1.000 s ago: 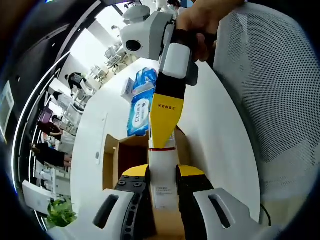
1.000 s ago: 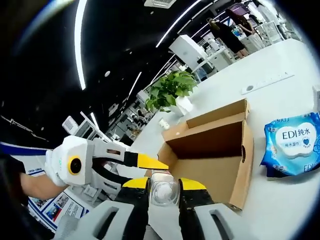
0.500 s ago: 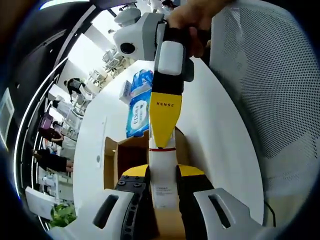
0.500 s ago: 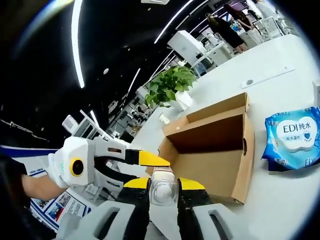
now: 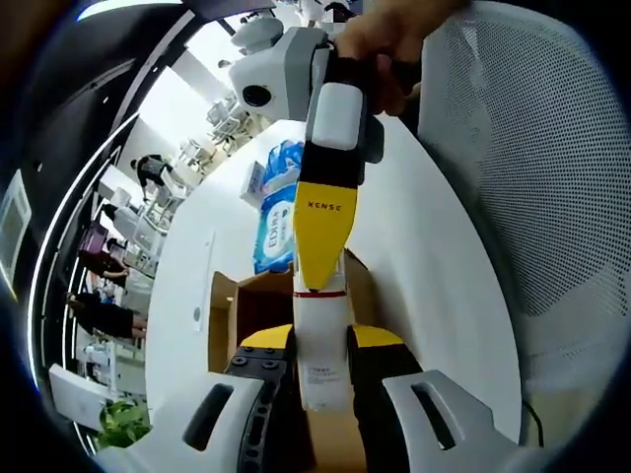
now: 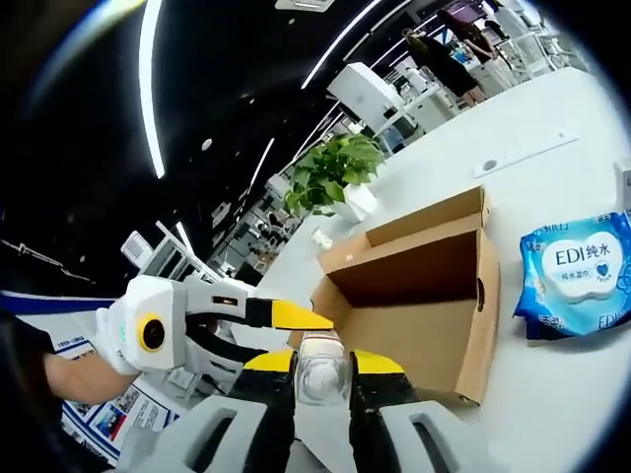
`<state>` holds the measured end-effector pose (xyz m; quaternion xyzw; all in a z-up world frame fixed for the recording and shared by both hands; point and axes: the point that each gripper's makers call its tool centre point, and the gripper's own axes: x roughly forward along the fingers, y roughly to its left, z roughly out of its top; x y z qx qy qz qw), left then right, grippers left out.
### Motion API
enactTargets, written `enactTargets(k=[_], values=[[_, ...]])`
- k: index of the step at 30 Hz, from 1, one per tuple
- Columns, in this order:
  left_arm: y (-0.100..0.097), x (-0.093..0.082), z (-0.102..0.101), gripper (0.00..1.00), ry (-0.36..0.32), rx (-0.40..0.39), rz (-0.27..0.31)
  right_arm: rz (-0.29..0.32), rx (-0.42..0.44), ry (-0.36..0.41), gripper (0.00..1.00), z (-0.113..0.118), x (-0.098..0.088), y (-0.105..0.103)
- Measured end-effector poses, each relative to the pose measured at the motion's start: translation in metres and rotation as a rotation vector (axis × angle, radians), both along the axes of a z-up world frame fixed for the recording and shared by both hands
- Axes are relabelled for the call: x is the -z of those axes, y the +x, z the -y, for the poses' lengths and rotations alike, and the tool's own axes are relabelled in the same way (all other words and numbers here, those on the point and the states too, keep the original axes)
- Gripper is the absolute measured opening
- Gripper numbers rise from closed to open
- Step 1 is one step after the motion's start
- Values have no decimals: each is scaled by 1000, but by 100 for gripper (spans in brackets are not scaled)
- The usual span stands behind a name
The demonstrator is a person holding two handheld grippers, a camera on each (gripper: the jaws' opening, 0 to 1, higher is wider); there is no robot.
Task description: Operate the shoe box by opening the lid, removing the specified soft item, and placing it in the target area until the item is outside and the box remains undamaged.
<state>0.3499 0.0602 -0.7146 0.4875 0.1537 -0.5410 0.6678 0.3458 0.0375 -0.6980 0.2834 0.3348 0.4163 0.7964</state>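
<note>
In the left gripper view, the left tool (image 5: 323,347) pinches a tall white, soft-looking tube-shaped item with a red band and small print (image 5: 322,345) between its yellow-tipped jaws. The right tool (image 5: 321,281) comes down from above with its long yellow jaw laid against the top of the same item. Below lies the open brown cardboard shoe box (image 5: 229,307) on the round white worktop (image 5: 424,256), and a blue-and-white pack of wet wipes (image 5: 276,222) rests just beyond the box.

In the right gripper view, the right tool (image 6: 321,364) is pressed onto the item's pale rounded end (image 6: 320,372), and the left tool (image 6: 296,320) reaches in from the left. The box (image 6: 424,296) stands lidless and looks undamaged, with the wipes pack (image 6: 580,271) beside it.

By my judgement, the opening and lifting out are done; setting the item down in the target area is left.
</note>
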Motion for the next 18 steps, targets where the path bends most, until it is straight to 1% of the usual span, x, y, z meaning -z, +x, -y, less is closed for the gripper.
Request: enactTargets(k=[3, 6, 11, 15, 18], values=[[2, 1, -1, 22, -10, -7, -2, -1, 11, -2, 16, 4, 0, 3], [4, 2, -2, 26, -19, -29, -18, -1, 20, 2, 16, 6, -2, 5], [7, 0, -4, 29, -46, -63, -31, 10, 24, -8, 16, 8, -4, 6], [11, -2, -9, 32, -70, -121, -53, 24, 29, -28, 16, 14, -5, 9], [14, -5, -10, 37, -113, -173, -77, 38, 37, -50, 16, 21, -5, 13]])
